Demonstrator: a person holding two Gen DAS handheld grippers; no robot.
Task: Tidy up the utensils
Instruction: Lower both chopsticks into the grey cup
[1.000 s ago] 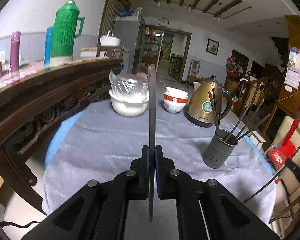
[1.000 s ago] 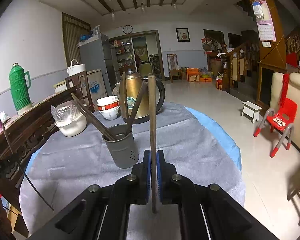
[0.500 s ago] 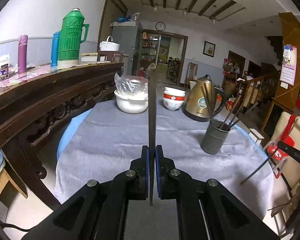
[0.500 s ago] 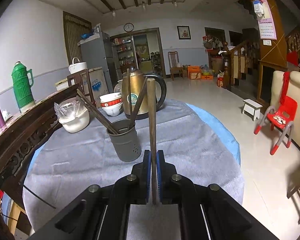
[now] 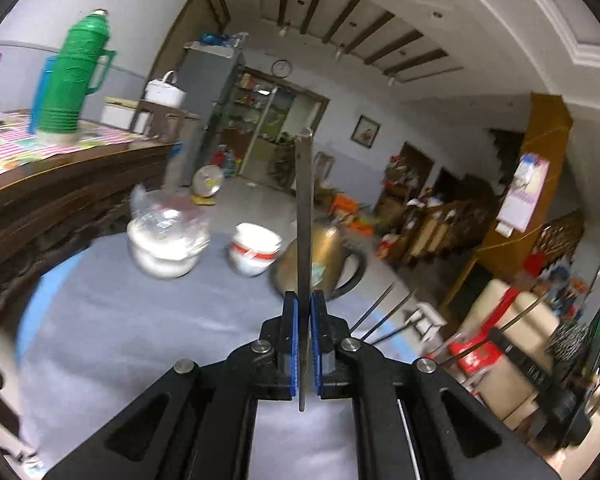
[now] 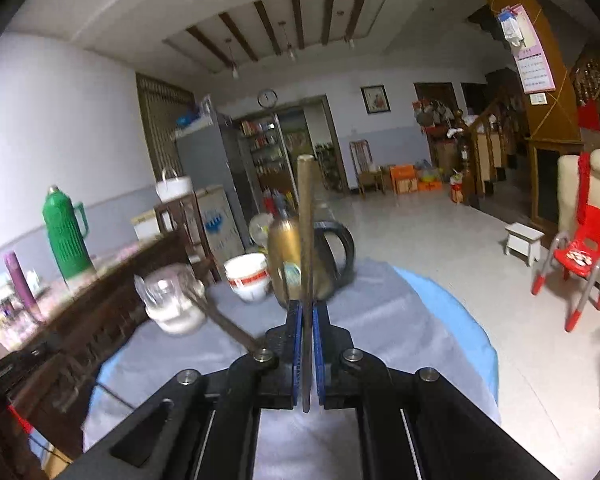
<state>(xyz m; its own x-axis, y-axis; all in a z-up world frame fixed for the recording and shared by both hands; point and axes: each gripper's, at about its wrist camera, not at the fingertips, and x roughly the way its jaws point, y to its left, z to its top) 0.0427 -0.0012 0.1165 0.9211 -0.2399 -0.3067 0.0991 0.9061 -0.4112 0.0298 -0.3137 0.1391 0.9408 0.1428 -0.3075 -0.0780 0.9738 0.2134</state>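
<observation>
My left gripper (image 5: 303, 300) is shut on a thin grey metal chopstick (image 5: 304, 200) that stands upright between its blue pads. In the same way, my right gripper (image 6: 307, 308) is shut on a brownish chopstick (image 6: 306, 220). Both hang above the round table with the grey cloth (image 5: 140, 340). The grey utensil holder is hidden behind the fingers in both views. Only the ends of its chopsticks (image 5: 384, 316) poke out to the right of the left gripper's fingers, and brown chopsticks (image 6: 220, 320) slant out to the left of the right gripper's fingers.
A gold kettle (image 5: 328, 256) stands behind the grippers, with stacked red-banded bowls (image 5: 256, 252) and a white bowl under plastic (image 5: 164, 248) to its left. A green thermos (image 5: 76, 80) tops the dark wooden sideboard (image 5: 60, 184). A red chair (image 6: 580, 248) stands on the floor at right.
Both grippers have risen with their chopsticks still clamped. The utensil holder has dropped out of sight behind the fingers. The left view has tilted and blurred.
</observation>
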